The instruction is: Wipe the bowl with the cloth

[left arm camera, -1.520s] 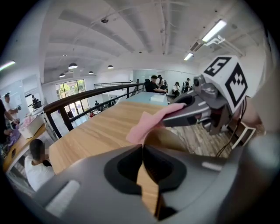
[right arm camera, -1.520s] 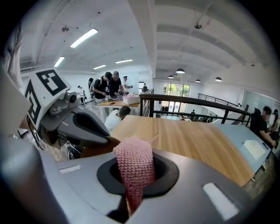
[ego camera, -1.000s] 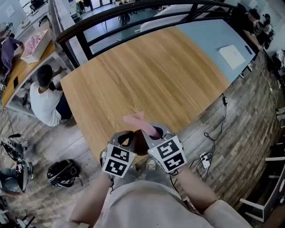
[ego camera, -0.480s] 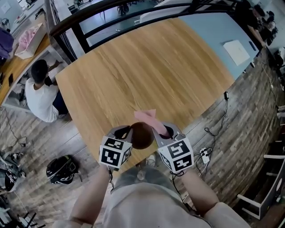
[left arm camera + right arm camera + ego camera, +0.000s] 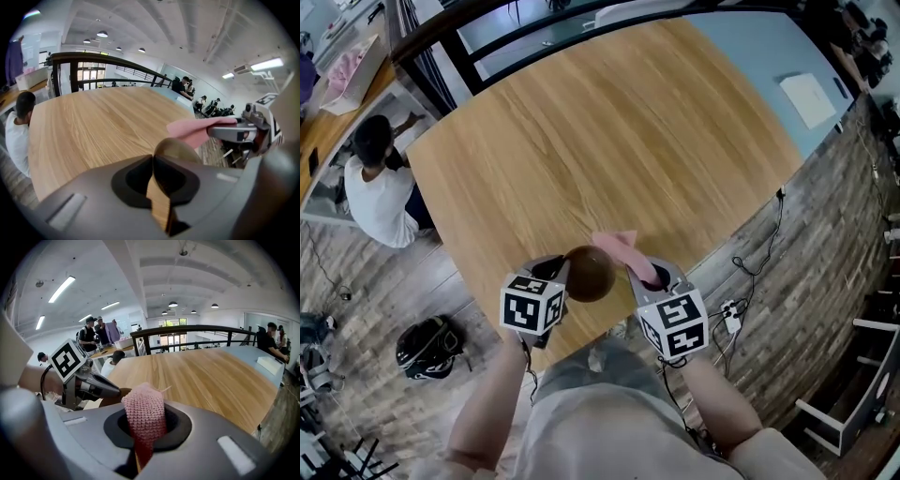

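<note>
Bowl (image 5: pixel 589 274), lower centre, is pinched by the left gripper (image 5: pixel 559 273); right gripper (image 5: pixel 643 273), clamped on cloth (image 5: pixel 617 245), should sweep inside firmly

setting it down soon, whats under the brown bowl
The light wooden tabletop, near its front edge. The round brown bowl, held by the left gripper, covers the spot directly beneath, so contact with the wood cannot be seen.

You have the broad light-wood table (image 5: pixel 609 141) open from near edge to far edge. A black metal railing (image 5: pixel 93 56) bars its far side. Only the round brown bowl (image 5: pixel 589 274) over the near edge blocks you.
</note>
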`<state>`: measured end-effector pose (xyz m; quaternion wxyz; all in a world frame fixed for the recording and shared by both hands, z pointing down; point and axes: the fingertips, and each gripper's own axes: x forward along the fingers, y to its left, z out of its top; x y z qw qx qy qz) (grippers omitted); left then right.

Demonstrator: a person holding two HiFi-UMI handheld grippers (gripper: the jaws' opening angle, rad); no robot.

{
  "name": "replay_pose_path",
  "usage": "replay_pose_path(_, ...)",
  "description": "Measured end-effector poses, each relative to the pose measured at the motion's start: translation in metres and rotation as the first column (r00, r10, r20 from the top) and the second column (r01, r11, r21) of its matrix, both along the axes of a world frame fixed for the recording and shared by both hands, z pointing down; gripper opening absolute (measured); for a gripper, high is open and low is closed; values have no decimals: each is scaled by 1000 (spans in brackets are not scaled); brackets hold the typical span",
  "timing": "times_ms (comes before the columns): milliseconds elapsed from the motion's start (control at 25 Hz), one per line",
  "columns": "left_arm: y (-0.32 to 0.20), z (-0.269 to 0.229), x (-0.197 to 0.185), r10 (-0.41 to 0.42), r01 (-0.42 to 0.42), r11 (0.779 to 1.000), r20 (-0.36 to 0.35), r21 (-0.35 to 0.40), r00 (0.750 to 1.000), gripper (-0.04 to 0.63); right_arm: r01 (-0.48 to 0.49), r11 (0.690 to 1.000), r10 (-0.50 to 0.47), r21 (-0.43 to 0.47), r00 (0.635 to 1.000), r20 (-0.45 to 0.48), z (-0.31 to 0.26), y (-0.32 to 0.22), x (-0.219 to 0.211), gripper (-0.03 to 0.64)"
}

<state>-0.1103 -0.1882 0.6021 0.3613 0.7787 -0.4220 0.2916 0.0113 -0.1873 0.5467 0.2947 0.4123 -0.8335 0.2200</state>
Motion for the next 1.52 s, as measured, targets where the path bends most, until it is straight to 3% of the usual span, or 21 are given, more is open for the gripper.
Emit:
replay_pose_path(200,-8,31,-10,-19,19,999,20,-33,1000,15,-2,999,2,-35,1000,-1,16,2,0,14)
replay_pose_path(720,-11,74,-7,-44,42,996,-24,-85,999,15,0,996,1,-88,1000,16,38,12,-6,14)
replay_pose_path(1000,-8,84,-5,-94,85,990,-76,-112,993,18,-9,994,11,-113,1000,15,44,22,2,14)
replay_pose_path(1240,-9,88,-4,-110,97,986,-93,-132,990,20,-40,986,57,-160,993,100,44,26,3,14)
replay_pose_path(1360,-5,86,-4,-102,87,986,-98,-145,990,77,-44,986,62,-160,992,111,40,28,3,14)
replay_pose_path(1520,3,74,-8,-98,87,989,-80,-123,992,78,-68,987,86,-146,988,126,31,32,7,14)
